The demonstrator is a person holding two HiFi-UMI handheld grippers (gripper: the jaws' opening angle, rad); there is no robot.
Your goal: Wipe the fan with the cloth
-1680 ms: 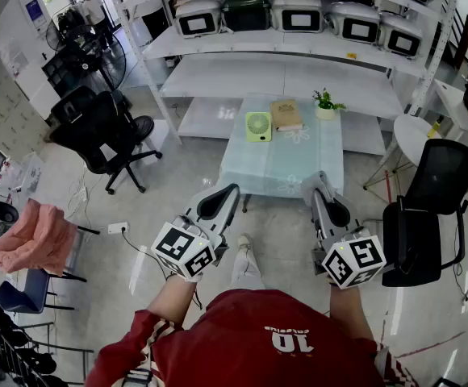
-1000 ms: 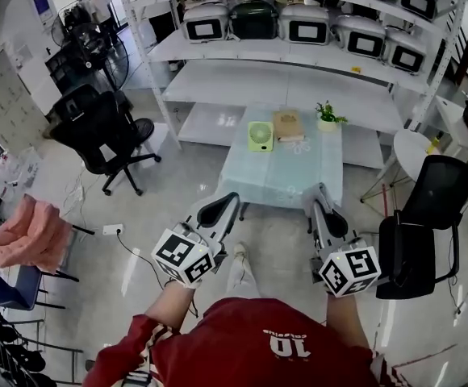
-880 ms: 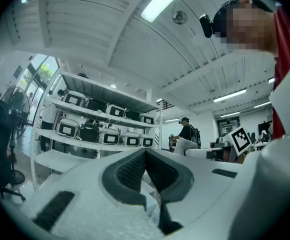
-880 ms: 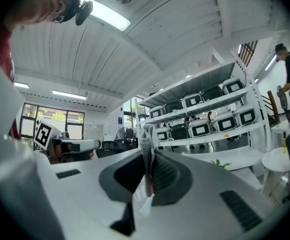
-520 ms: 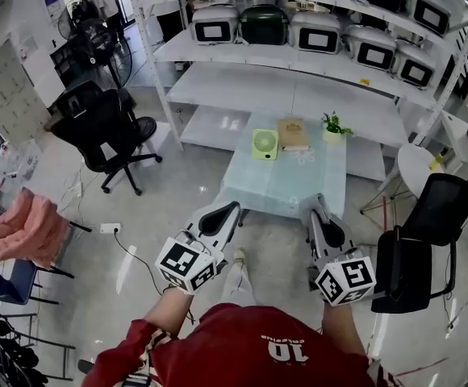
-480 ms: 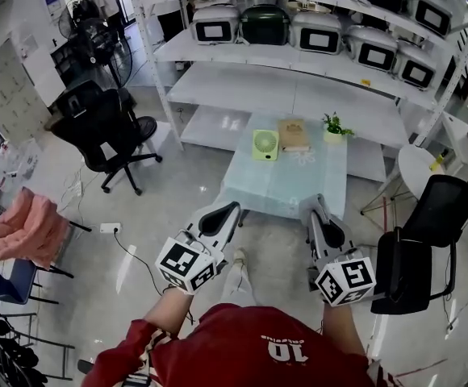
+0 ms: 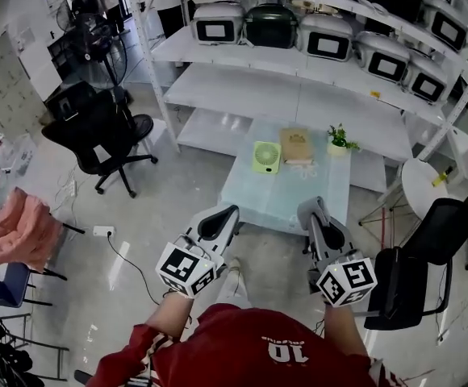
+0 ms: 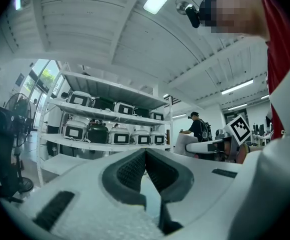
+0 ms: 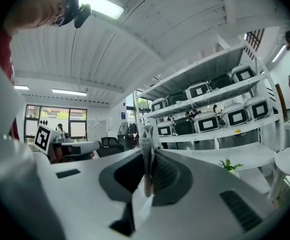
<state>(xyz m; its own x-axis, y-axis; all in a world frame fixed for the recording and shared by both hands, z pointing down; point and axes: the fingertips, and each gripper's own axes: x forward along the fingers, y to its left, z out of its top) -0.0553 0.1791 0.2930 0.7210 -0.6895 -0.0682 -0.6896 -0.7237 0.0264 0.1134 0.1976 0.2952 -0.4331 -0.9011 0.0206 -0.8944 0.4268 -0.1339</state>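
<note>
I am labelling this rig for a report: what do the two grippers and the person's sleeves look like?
Both the left gripper and the right gripper have pale grey bodies, dark textured jaw pads and a white cube with black square markers. The sleeves are red with white stripes.

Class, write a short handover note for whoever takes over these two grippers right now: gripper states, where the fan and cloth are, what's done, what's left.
Left gripper: jaws together, nothing between them.
Right gripper: shut on a thin grey cloth.
Fan: green, at the far end of the low table, next to a book. Both grippers are short of the table, well away from the fan.
Done: cloth is gripped.
Left: approach the table and wipe the fan.
</note>
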